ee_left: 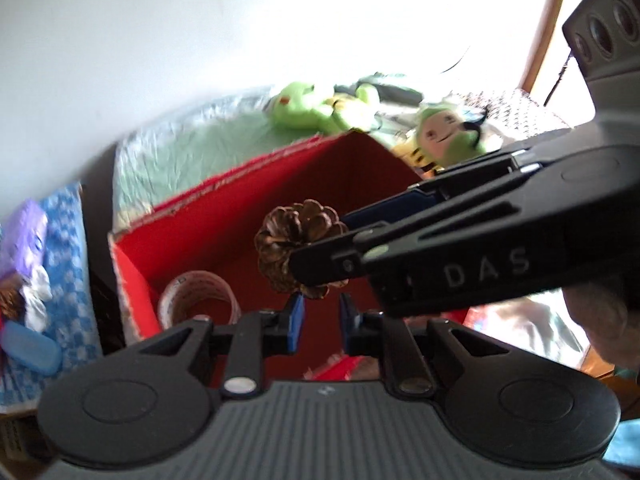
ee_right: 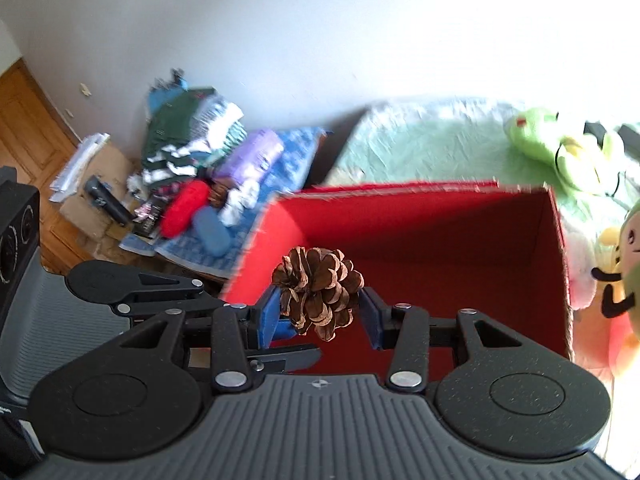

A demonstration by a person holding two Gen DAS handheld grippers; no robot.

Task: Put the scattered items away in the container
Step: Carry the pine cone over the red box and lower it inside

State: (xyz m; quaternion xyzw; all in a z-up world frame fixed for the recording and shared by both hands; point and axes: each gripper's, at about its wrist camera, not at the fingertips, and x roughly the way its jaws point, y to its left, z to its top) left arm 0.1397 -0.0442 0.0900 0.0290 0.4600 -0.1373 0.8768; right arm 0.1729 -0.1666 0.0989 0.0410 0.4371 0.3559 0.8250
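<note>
Pale green bedspread (ee_right: pixel 420 148) lies behind an open red cardboard box (ee_right: pixel 420 232). Right claw (ee_right: pixel 320 312) is clamped on a brown pine cone (ee_right: pixel 318 292) above it; left claw (ee_left: pixel 320 320) is closed, empty.

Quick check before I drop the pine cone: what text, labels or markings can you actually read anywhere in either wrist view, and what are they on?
"DAS": raised letters on the arm of the right claw, seen in the left wrist view.
Print on the tape roll inside the red box: too blurred to read.
Dial markings on the black device at the left edge: too small to read.
Nothing else legible.
</note>
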